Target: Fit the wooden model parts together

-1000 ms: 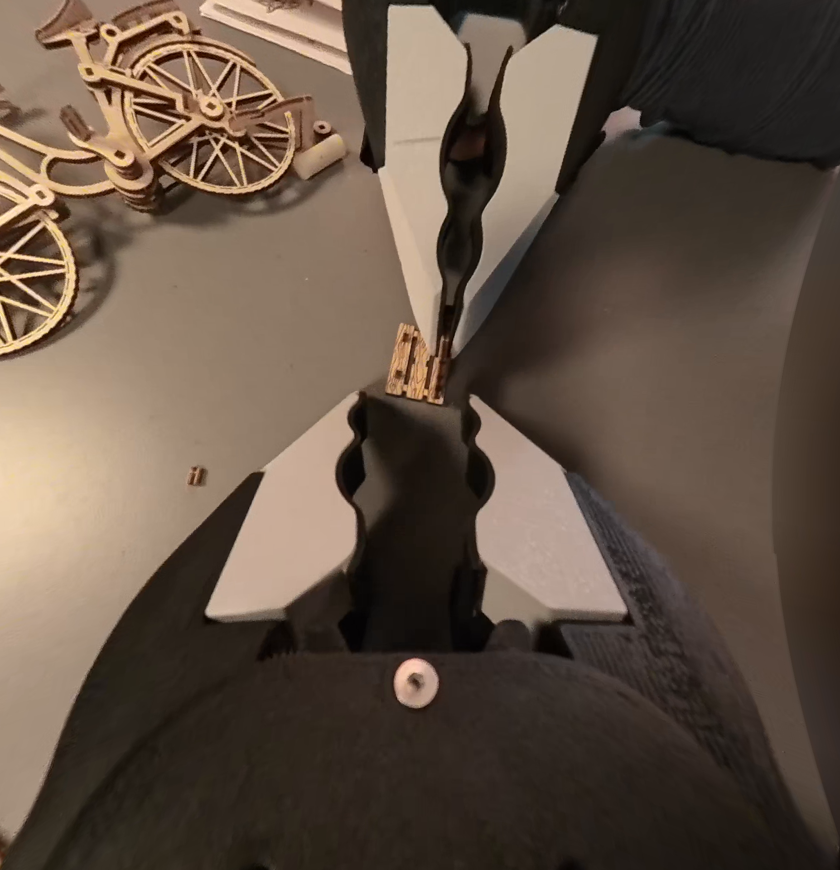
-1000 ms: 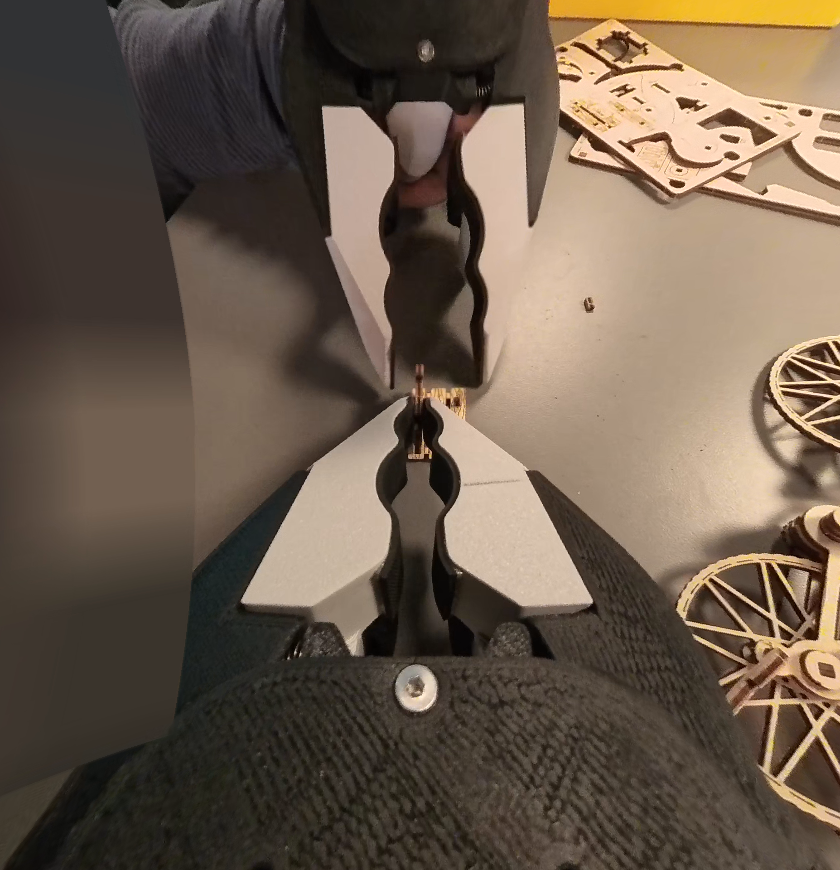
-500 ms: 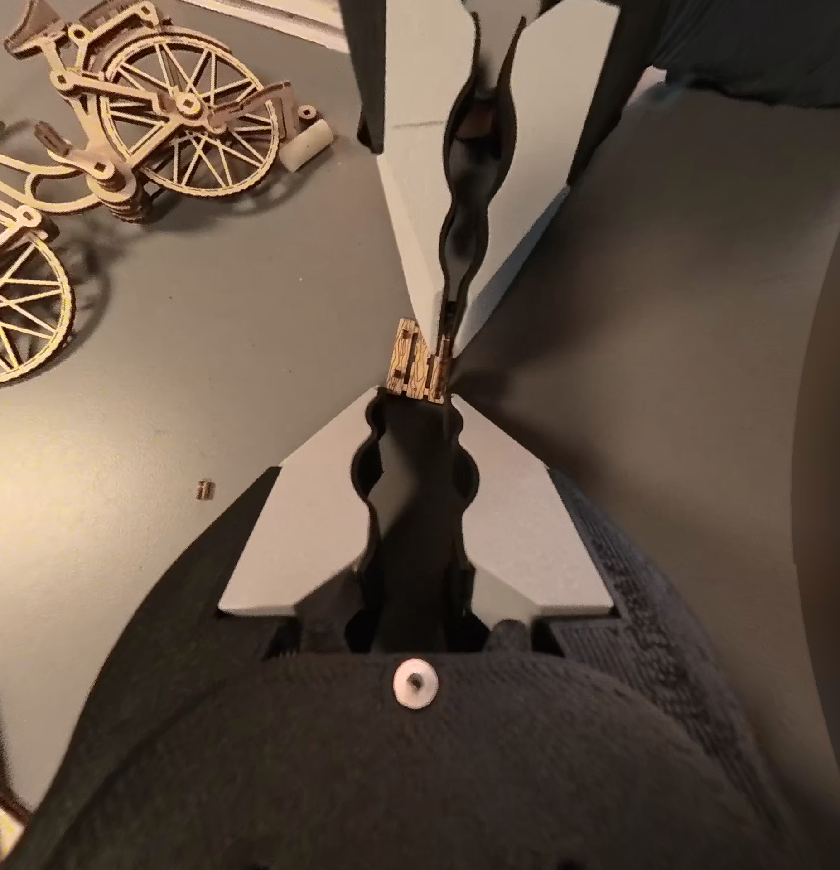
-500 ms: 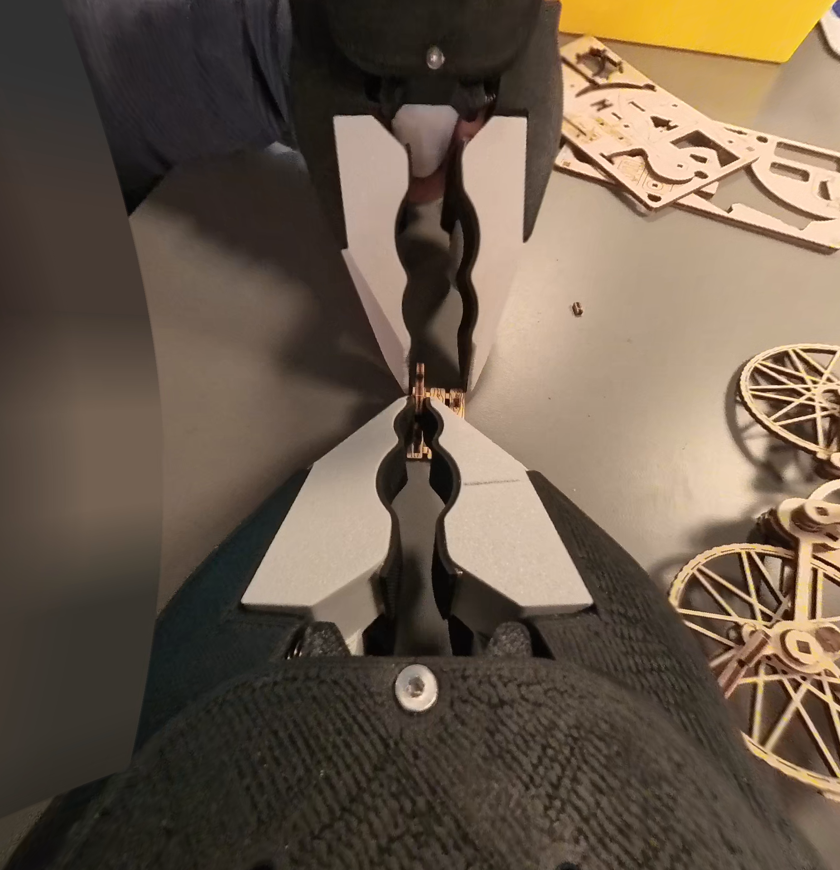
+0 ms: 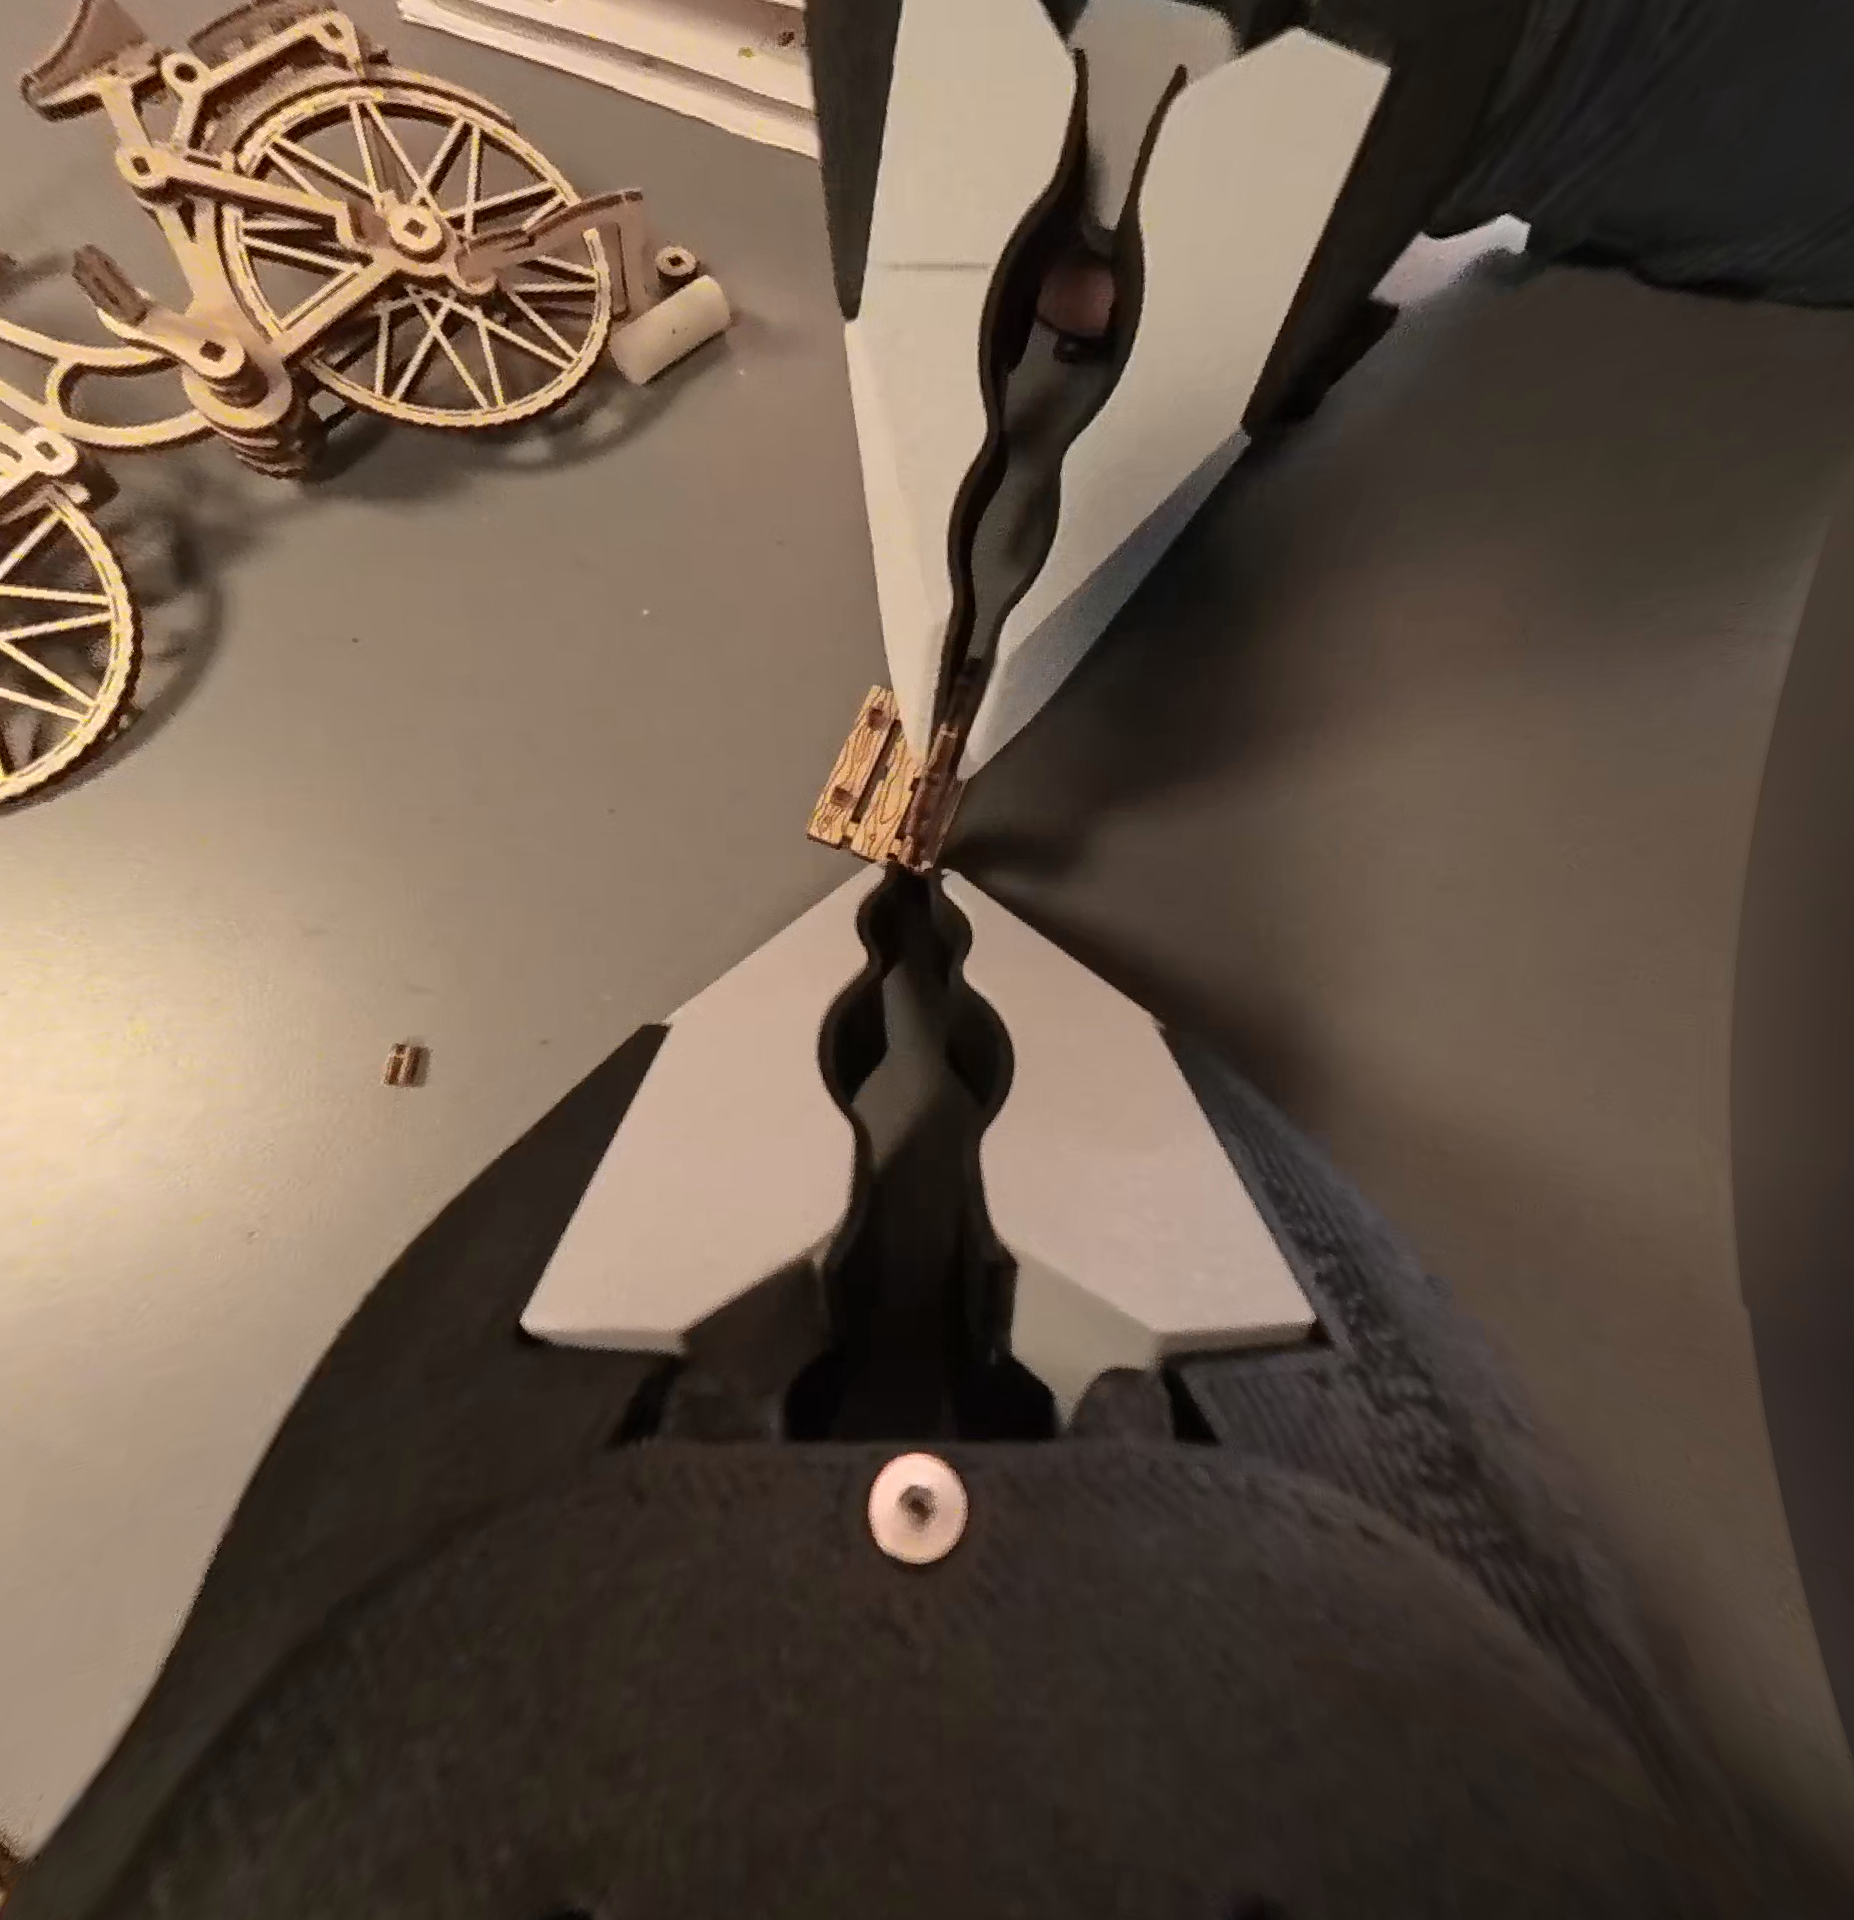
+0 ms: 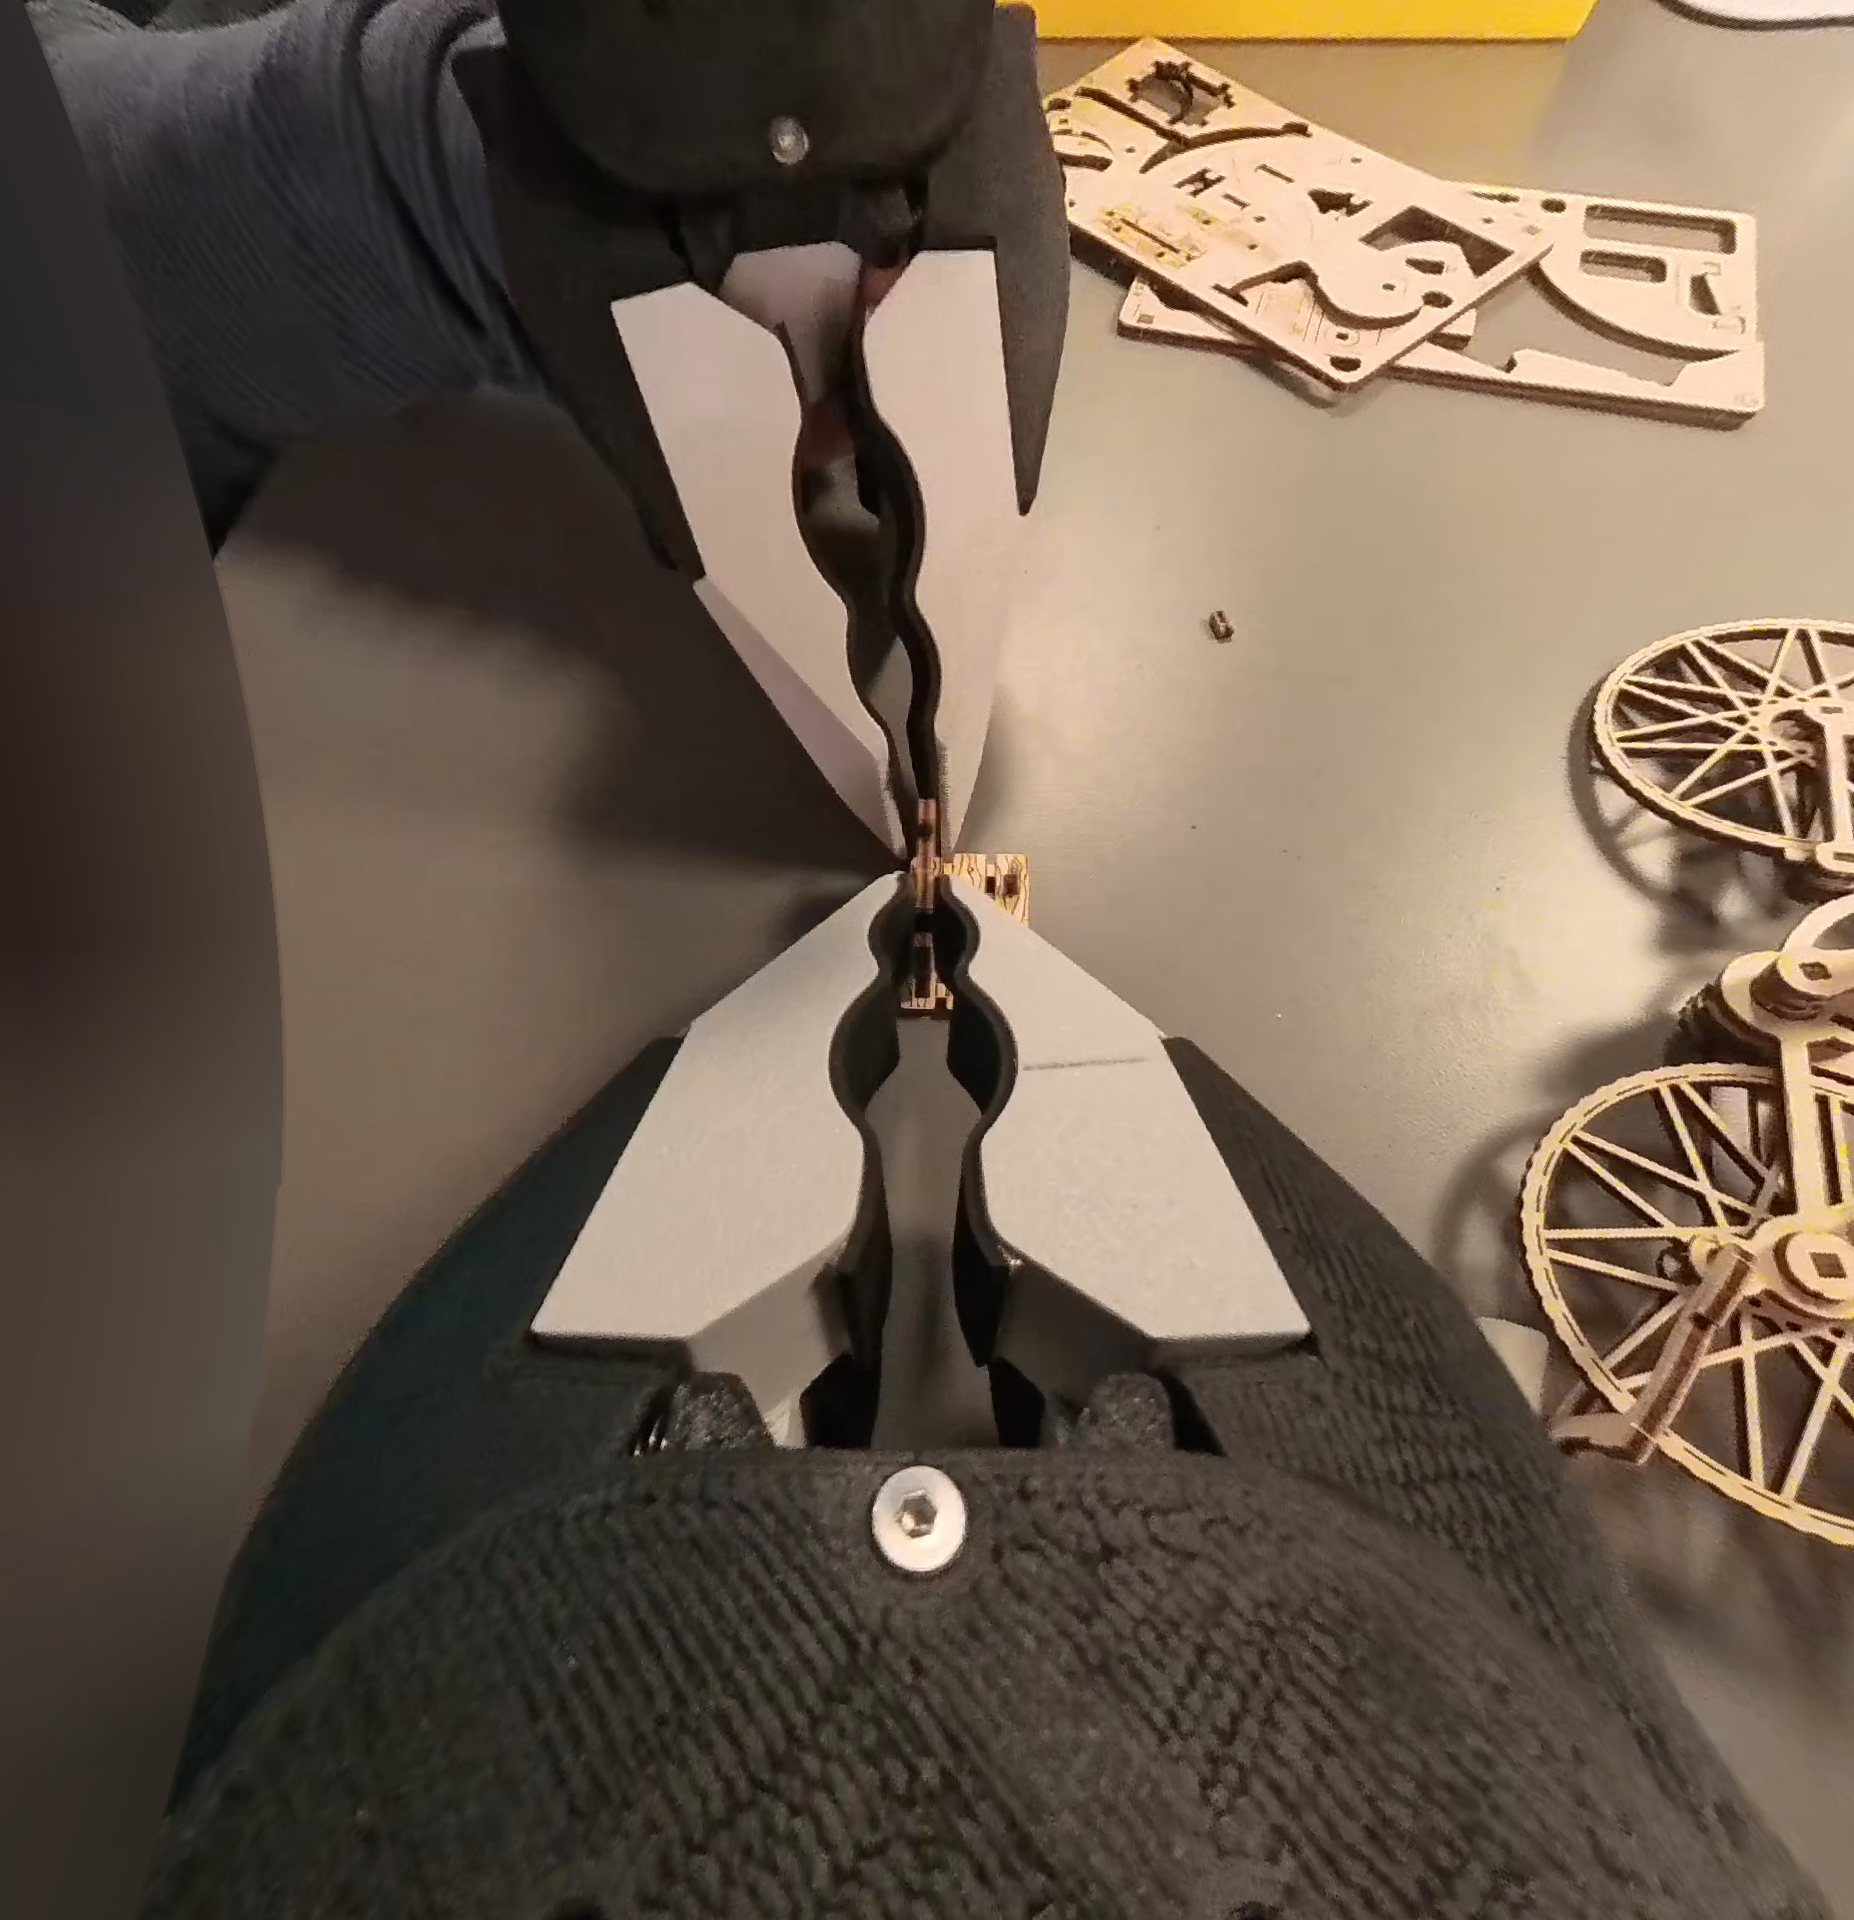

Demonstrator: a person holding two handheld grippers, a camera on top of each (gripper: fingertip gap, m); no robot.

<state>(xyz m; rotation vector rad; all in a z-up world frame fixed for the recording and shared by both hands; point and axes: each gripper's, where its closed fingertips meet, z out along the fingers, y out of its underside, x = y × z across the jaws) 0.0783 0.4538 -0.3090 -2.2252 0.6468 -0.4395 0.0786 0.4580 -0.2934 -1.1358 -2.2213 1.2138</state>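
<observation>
A small wooden model part (image 5: 866,774) with wood-grain engraving and slots is held above the grey table between my two grippers, which face each other tip to tip. My right gripper (image 6: 928,914) is shut on the part (image 6: 996,883), and a piece of it shows between its fingers. In the left wrist view the right gripper (image 5: 949,743) comes in from the top. My left gripper (image 5: 907,881) has its tips closed on the part's thin near edge. The right wrist view shows the left gripper (image 6: 928,821) pinching that thin strip.
A wooden bicycle model (image 5: 362,270) lies at the left, also showing in the right wrist view (image 6: 1733,1195). Cut-out wooden sheets (image 6: 1422,270) lie at the back right. A tiny loose piece (image 5: 405,1062) and a white cylinder (image 5: 674,332) lie on the table. A dark sleeve (image 6: 279,208) is behind. The grippers are tip to tip, or close to it.
My left gripper's jaws have gone from wide open to closed on the part's edge. The right gripper has kept hold of the part in nearly the same place.
</observation>
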